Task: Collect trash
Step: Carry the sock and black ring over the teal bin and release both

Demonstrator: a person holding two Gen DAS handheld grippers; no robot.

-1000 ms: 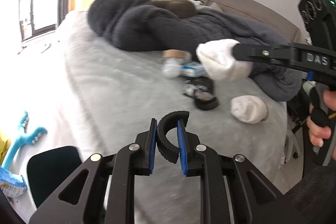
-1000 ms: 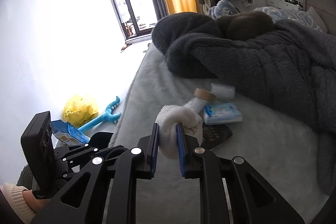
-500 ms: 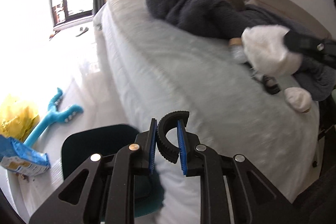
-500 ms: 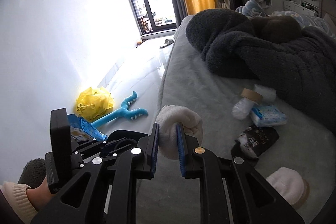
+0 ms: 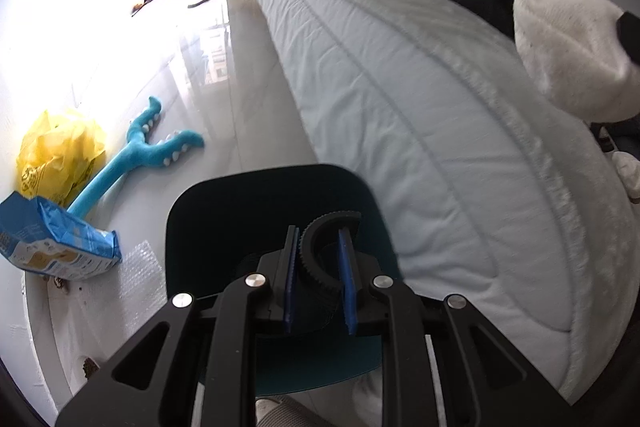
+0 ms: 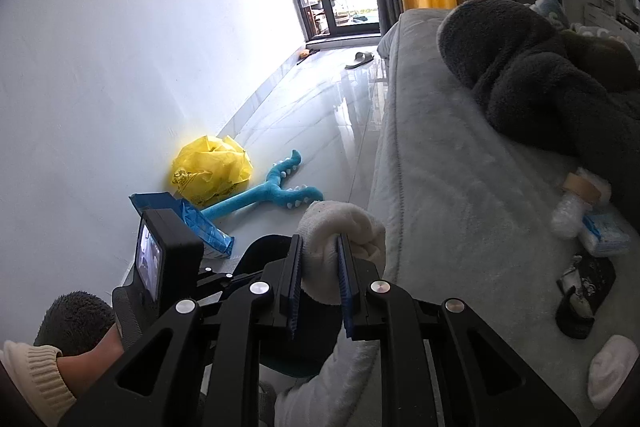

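Fuzzy white cloth wad, ridged black plastic ring, glossy floor, quilted matt bedcover.

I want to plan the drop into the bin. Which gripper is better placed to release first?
Left. The left gripper holds the black ring directly above the bin; the right gripper holds its white wad nearer the bed edge.

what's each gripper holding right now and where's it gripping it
Left gripper pinches a black ribbed C-shaped ring across one side of its curve. Right gripper clamps a white fluffy wad at its lower middle.
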